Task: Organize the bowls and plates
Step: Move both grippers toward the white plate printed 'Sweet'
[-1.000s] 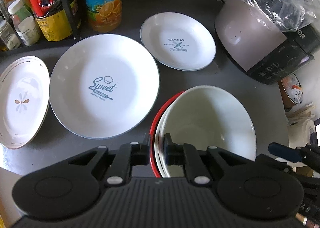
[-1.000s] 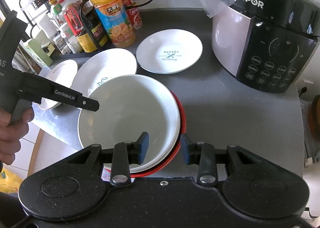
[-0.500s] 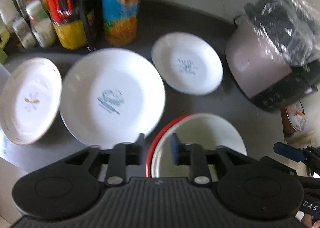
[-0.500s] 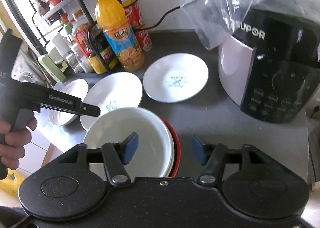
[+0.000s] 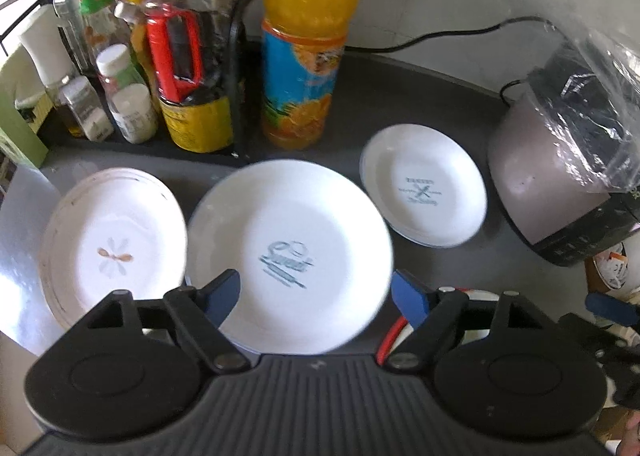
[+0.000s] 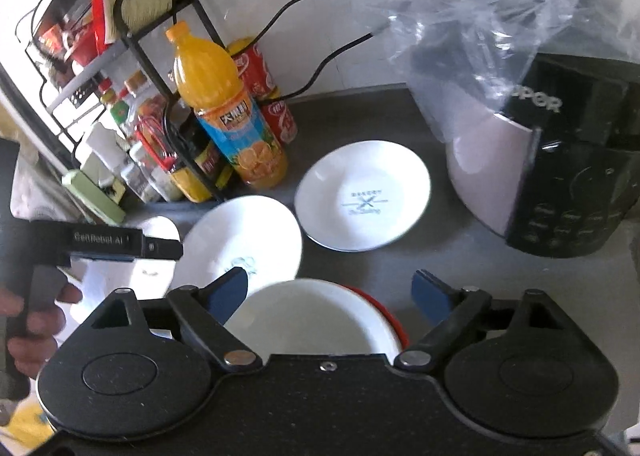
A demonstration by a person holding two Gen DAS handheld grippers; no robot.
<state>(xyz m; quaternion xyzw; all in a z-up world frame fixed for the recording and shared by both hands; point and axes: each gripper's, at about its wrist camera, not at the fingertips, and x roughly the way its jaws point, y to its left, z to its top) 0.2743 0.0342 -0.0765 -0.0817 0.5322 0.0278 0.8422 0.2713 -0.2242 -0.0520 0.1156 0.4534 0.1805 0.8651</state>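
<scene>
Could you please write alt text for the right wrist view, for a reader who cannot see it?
The right gripper has just been opening, its fingers apart above the white bowl nested in a red bowl on a dark counter. Behind stand two white plates, an orange juice bottle and a rice cooker.

Three plates point(image 5: 290, 252) in a row, bottles point(image 5: 304, 44) behind, stacked bowls point(image 6: 312, 320) seemingly in front
</scene>
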